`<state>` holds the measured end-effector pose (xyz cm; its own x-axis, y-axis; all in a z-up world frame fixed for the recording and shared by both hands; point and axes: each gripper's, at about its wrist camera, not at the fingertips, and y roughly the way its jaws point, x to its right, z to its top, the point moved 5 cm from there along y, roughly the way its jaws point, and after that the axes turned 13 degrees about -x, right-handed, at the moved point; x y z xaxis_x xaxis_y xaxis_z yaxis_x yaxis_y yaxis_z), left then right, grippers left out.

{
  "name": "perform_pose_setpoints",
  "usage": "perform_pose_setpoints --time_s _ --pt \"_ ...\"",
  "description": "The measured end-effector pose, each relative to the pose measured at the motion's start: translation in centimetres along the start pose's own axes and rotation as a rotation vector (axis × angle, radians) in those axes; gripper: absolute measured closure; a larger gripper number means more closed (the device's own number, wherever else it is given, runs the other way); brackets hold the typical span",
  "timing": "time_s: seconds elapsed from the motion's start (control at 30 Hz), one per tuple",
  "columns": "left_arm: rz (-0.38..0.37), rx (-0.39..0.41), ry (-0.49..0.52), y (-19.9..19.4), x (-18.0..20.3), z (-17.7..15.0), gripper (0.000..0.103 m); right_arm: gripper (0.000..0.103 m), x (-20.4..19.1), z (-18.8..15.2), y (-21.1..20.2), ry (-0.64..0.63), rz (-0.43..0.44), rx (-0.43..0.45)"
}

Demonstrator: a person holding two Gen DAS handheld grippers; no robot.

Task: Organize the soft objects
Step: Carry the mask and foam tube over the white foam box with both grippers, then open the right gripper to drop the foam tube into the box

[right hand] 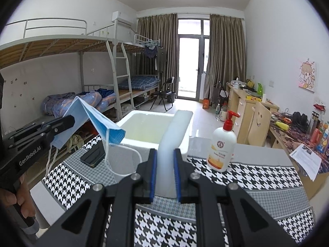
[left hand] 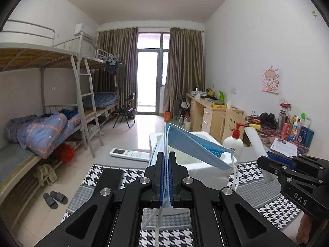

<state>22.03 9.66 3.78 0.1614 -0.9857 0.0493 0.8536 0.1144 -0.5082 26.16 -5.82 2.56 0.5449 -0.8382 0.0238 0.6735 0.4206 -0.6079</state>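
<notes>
My left gripper (left hand: 166, 177) is holding its jaws clamped on a blue face mask (left hand: 193, 144), hanging above the white foam box (right hand: 152, 129). My right gripper (right hand: 165, 177) is clamping a white foam strip (right hand: 174, 131) over the houndstooth surface (right hand: 257, 177).

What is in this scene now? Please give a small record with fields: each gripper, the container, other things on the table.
left gripper: shut on blue face mask
right gripper: shut on white foam strip
container: white foam box, open top
table cover: houndstooth cloth
other items: pump bottle, remote control, black phone
</notes>
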Motion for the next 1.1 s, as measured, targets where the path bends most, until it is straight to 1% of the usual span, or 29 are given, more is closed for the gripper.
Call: perform_pose_setpoints --time_s 0.17,0.47,0.6,0.9,1.1 --pt "0.006 -0.003 0.002 1.0 -0.3 1.0 0.099 0.084 0.1 1.1 1.7 -0.007 -0.010 -0.019" --pt "0.007 -0.026 -0.001 3.2 -0.2 2.0 0.099 0.084 0.6 3.2 4.1 -0.003 0.014 -0.039" --pt "0.008 -0.031 -0.002 4.4 -0.4 2.8 0.099 0.084 0.8 4.1 5.2 -0.005 0.002 -0.048" --pt "-0.005 -0.044 -0.004 6.7 -1.2 4.0 0.099 0.084 1.6 5.0 7.5 0.012 -0.006 -0.078" --pt "0.004 -0.038 -0.003 7.1 -1.8 4.3 0.099 0.084 1.3 5.7 8.2 0.017 -0.023 -0.077"
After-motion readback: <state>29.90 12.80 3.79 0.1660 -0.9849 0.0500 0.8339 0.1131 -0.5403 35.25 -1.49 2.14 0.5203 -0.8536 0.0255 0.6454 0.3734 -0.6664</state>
